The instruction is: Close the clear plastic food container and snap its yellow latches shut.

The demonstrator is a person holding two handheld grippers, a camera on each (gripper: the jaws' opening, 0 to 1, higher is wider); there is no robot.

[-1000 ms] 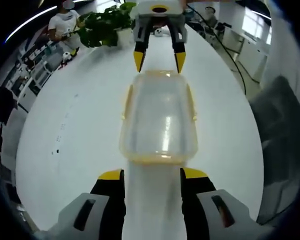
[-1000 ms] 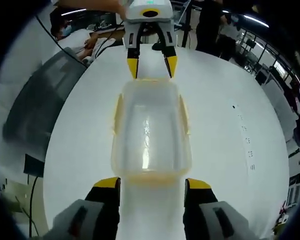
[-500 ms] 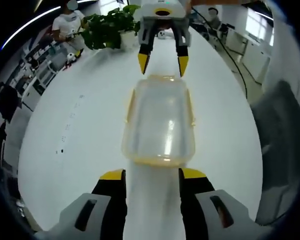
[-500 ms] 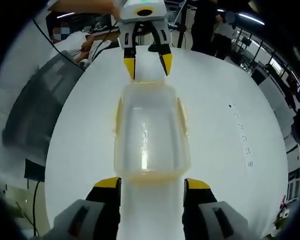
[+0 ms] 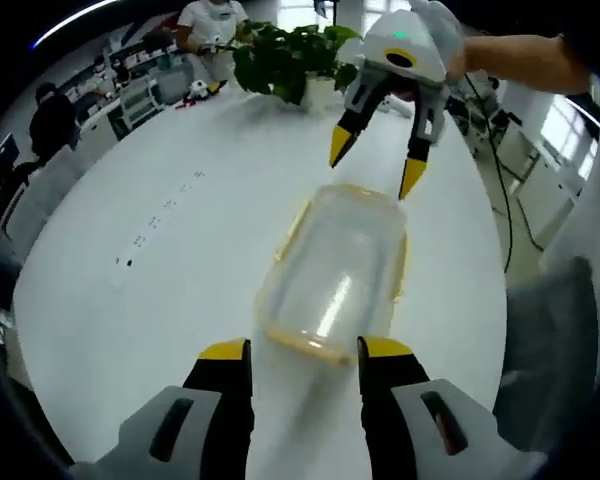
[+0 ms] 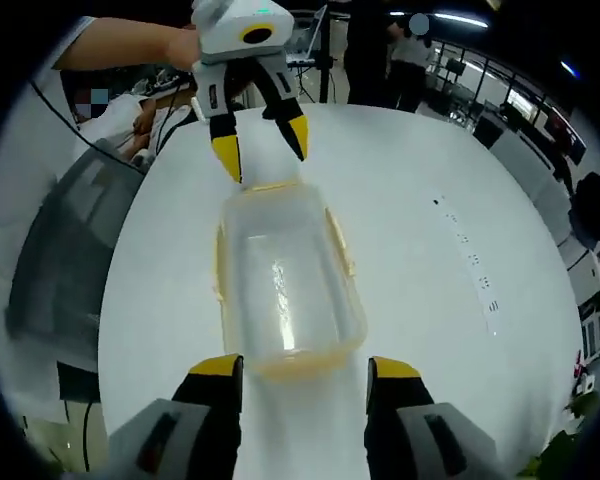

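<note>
Both tongs have lifted back from the container (image 5: 335, 272), now seen obliquely.
Lid seated on the tabletop (image 5: 180, 260); my left tongs (image 5: 302, 348) and right tongs (image 6: 304, 366) gape wide, empty; latches' state unclear.

A wide white desk (image 5: 180, 230) carries the things. At its far end in the left gripper view stands a green leafy plant (image 5: 285, 60) in a white pot (image 5: 320, 92), and a person in a white shirt (image 5: 208, 25) stands behind it. A row of small dark marks (image 5: 160, 215) lies on the desk. A grey chair (image 6: 65, 250) is just beside the desk edge in the right gripper view, and black cables (image 5: 500, 190) hang at the desk edge in the left gripper view
</note>
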